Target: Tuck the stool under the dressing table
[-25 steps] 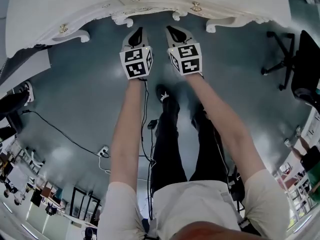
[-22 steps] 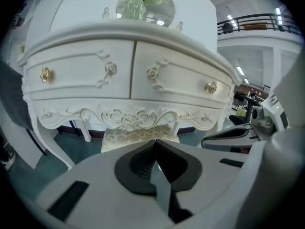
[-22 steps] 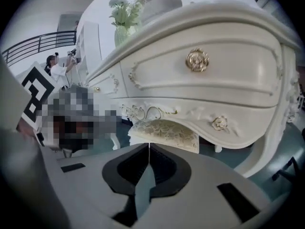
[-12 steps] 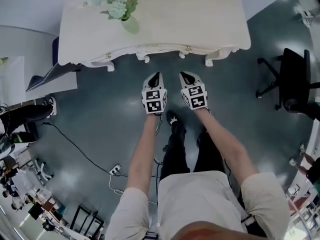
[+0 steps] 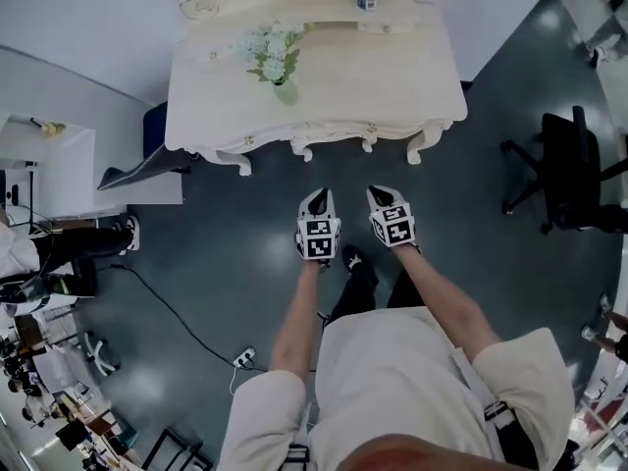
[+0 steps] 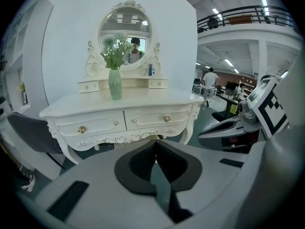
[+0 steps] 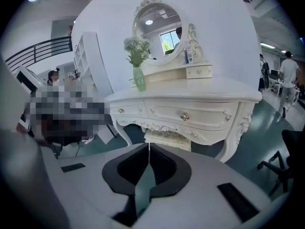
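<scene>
Grey and white at the left: left gripper (image 5: pixel 316 196), jaws pressed together, nothing between. At its 12 o'clock, well apart, cream dressing table (image 5: pixel 392 77) with green vase (image 5: pixel 284 92). Under the table, pale stool (image 7: pixel 167 138), at 12 o'clock of right gripper (image 5: pixel 379 192), likewise closed, empty.

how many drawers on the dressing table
4: wide left drawer and wide right drawer under the top; small left drawer and small right drawer beside the mirror. More may be hidden.
</scene>
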